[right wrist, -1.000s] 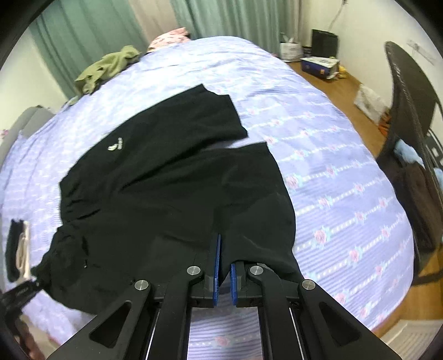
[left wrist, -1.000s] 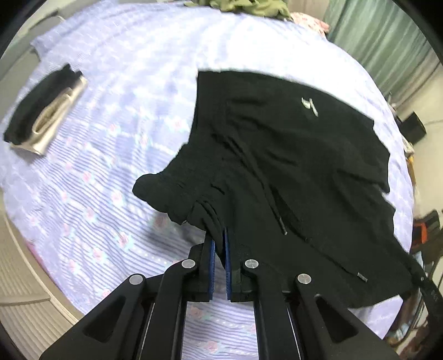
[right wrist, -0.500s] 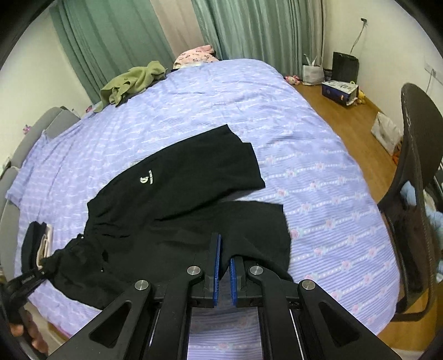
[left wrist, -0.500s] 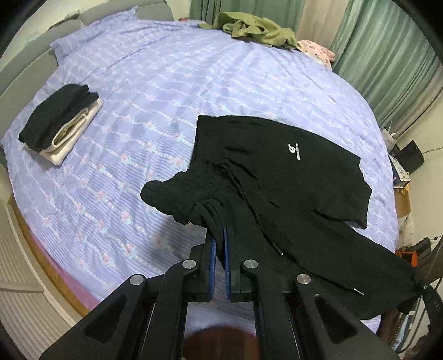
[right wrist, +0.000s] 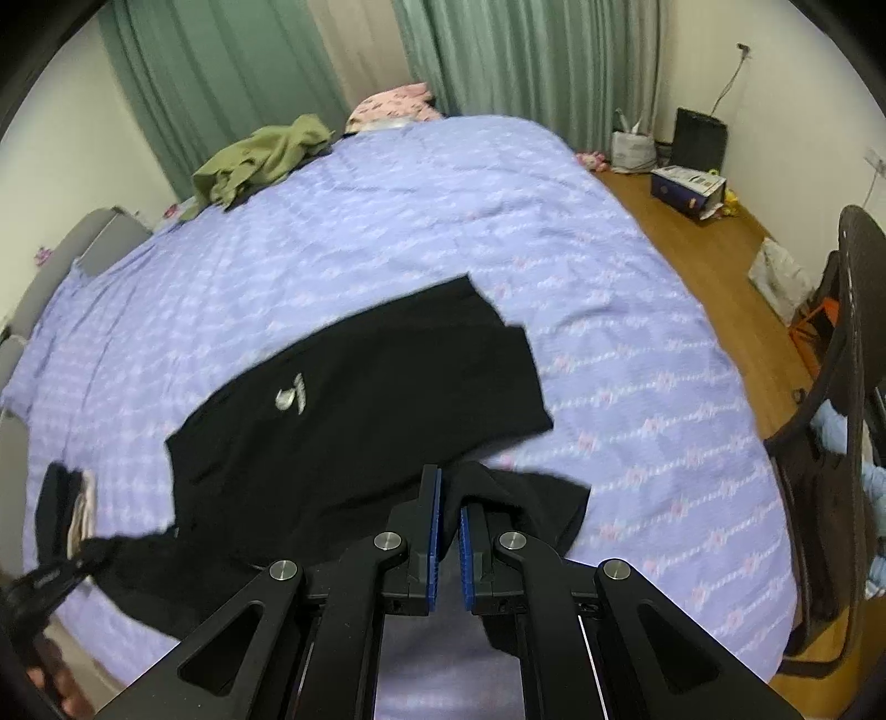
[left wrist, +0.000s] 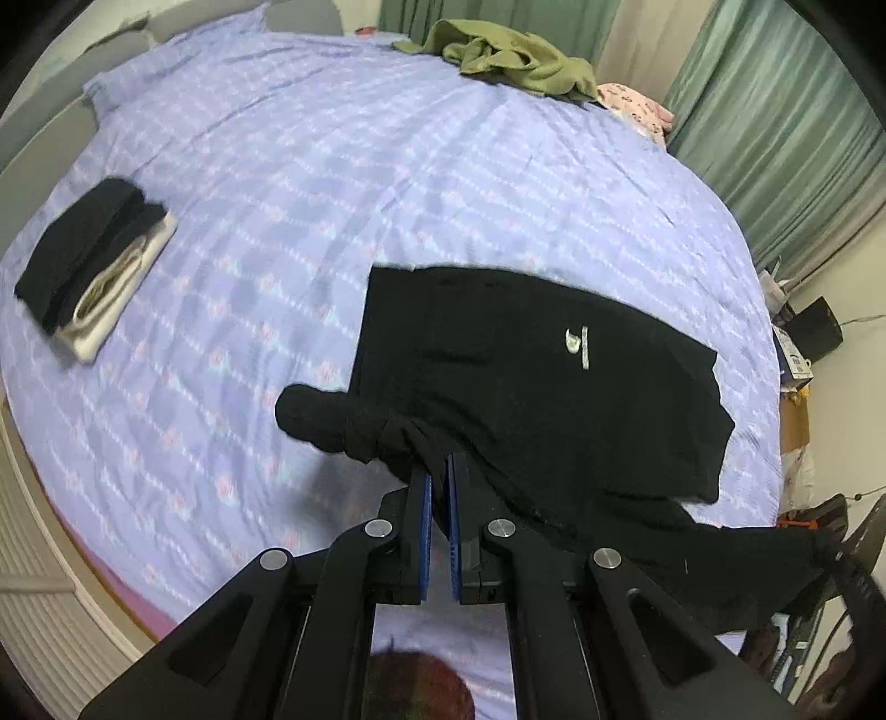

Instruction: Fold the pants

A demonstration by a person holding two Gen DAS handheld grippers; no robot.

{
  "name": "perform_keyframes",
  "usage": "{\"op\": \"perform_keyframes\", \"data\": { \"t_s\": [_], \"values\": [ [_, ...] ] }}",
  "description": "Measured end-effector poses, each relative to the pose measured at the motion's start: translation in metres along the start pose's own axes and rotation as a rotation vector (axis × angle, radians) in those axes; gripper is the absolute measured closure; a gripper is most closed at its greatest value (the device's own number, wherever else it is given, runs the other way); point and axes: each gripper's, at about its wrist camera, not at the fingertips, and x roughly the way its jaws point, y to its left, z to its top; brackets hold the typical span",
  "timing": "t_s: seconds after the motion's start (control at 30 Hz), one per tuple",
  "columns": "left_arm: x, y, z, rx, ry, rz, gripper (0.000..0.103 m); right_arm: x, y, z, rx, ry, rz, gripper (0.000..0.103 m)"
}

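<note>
Black pants [left wrist: 542, 360] with a small white logo lie on the purple bedspread [left wrist: 288, 166]; they also show in the right wrist view [right wrist: 354, 410]. My left gripper [left wrist: 440, 471] is shut on the bunched waistband end and holds it lifted above the bed. My right gripper [right wrist: 449, 493] is shut on the hem of the near leg and holds it lifted too. The cloth between the two grippers hangs off the near bed edge. The far leg lies flat on the bed.
A folded stack of black and cream clothes [left wrist: 91, 266] sits at the left of the bed. A green garment [left wrist: 509, 52] and a pink one [left wrist: 637, 105] lie at the far end. A dark chair [right wrist: 847, 421] stands to the right on the wooden floor [right wrist: 714, 243].
Both grippers have risen and pulled back from the bed with the pants in them. The near half of the pants has lifted off the bedspread.
</note>
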Motion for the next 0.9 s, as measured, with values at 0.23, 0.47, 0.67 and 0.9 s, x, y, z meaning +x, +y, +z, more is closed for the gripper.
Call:
{"op": "perform_keyframes", "data": {
  "t_s": [0.23,0.47,0.67,0.9],
  "values": [
    [0.039,-0.007,0.057,-0.029,-0.033,-0.016,0.097,0.040,0.019,0.057,0.034,-0.068,-0.008,0.097],
    [0.110,-0.009,0.119,-0.046,-0.003,0.006,0.097,0.119,0.055,0.113,-0.017,-0.067,-0.059,0.097],
    [0.171,-0.015,0.151,-0.010,0.037,0.028,0.096,0.193,0.072,0.137,-0.050,-0.015,-0.096,0.097],
    [0.220,-0.020,0.164,0.033,0.130,0.033,0.087,0.253,0.084,0.148,-0.078,0.040,-0.153,0.096]
  ]
}}
